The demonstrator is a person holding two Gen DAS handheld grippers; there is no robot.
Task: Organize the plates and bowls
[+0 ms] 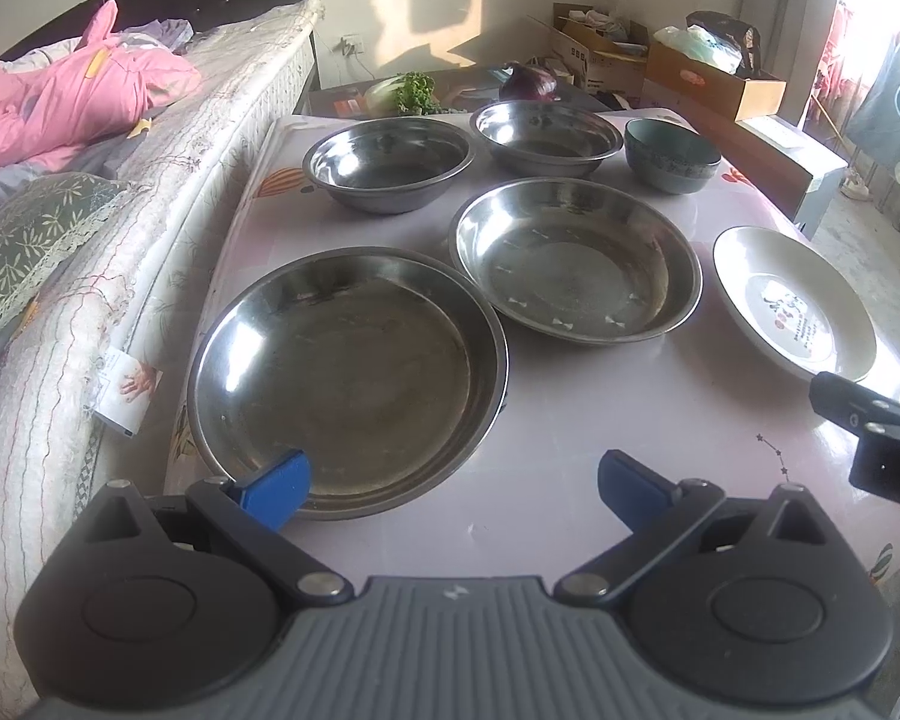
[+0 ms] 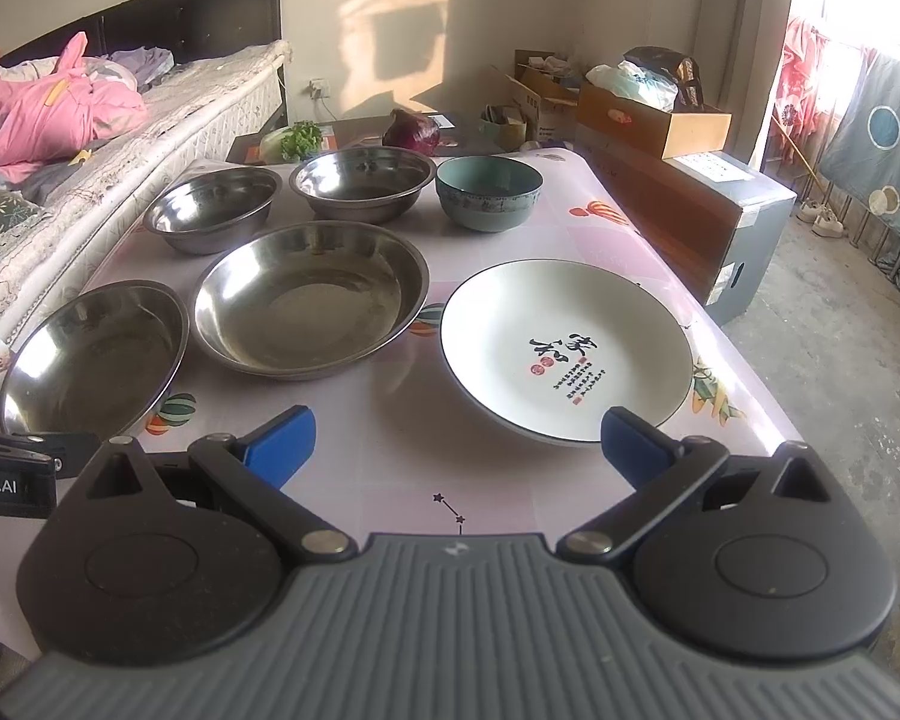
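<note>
On the pink table lie a large steel plate at the near left, a second steel plate beside it and a white plate with writing at the right. Behind stand two steel bowls, also in the right wrist view, and a teal bowl. My left gripper is open, its left finger over the large plate's near rim. My right gripper is open at the white plate's near edge.
A bed with pink bedding runs along the table's left side. A red cabbage and greens lie behind the table. Cardboard boxes and a long box stand at the right. The right gripper's body shows in the left wrist view.
</note>
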